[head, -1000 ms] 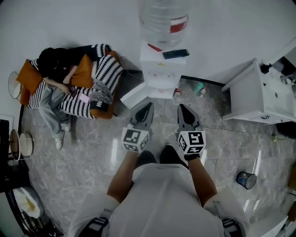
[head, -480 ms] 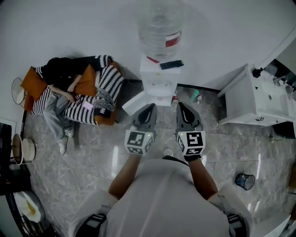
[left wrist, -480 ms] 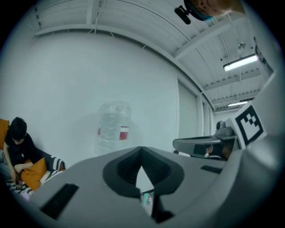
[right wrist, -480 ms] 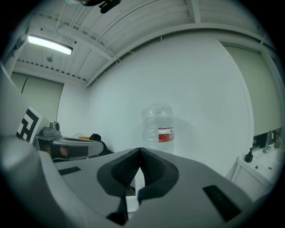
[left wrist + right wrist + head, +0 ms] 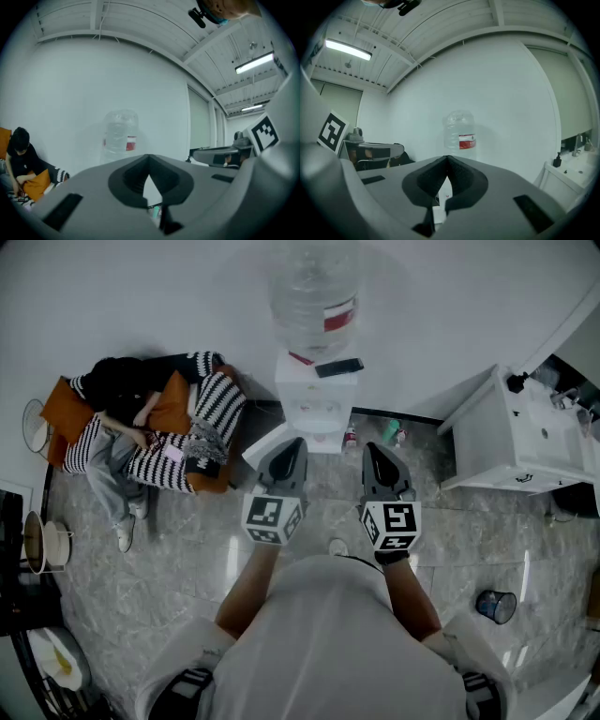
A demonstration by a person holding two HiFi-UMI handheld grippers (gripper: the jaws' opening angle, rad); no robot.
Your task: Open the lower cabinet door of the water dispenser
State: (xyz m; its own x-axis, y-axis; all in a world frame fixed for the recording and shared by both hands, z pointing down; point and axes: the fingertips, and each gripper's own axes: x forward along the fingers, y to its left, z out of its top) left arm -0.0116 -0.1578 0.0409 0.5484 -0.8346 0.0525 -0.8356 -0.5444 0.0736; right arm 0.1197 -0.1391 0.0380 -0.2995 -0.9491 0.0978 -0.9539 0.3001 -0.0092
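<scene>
1. Grippers first: we hold the left gripper (image 5: 292,446) and the right gripper (image 5: 376,452) side by side, near each other but not touching, both aimed at the water dispenser (image 5: 317,397).
2. In the left gripper view we see its jaws pressed together at the tips, with nothing between them.
3. In the right gripper view its jaws are likewise pressed together and hold nothing.
4. Neither gripper touches the dispenser. Both hang clear in front of it, above the marbled floor (image 5: 187,559).
5. The dispenser stands against the white wall (image 5: 141,296), with a clear water bottle (image 5: 314,292) carrying a red label on top.
6. A dark flat object (image 5: 338,367), perhaps a phone, lies on the dispenser's top beside the bottle's base.
7. A white panel (image 5: 258,446) angles out from the foot of the dispenser on its left, just past the left gripper's tip. We take it for the lower cabinet door standing ajar, though the gripper covers part of it.
8. To the left, a person (image 5: 127,395) sits on a sofa with striped cushions (image 5: 220,395).
9. To the right stands a white sink cabinet (image 5: 506,442), and a small bin (image 5: 497,604) sits on the floor well apart from it.
</scene>
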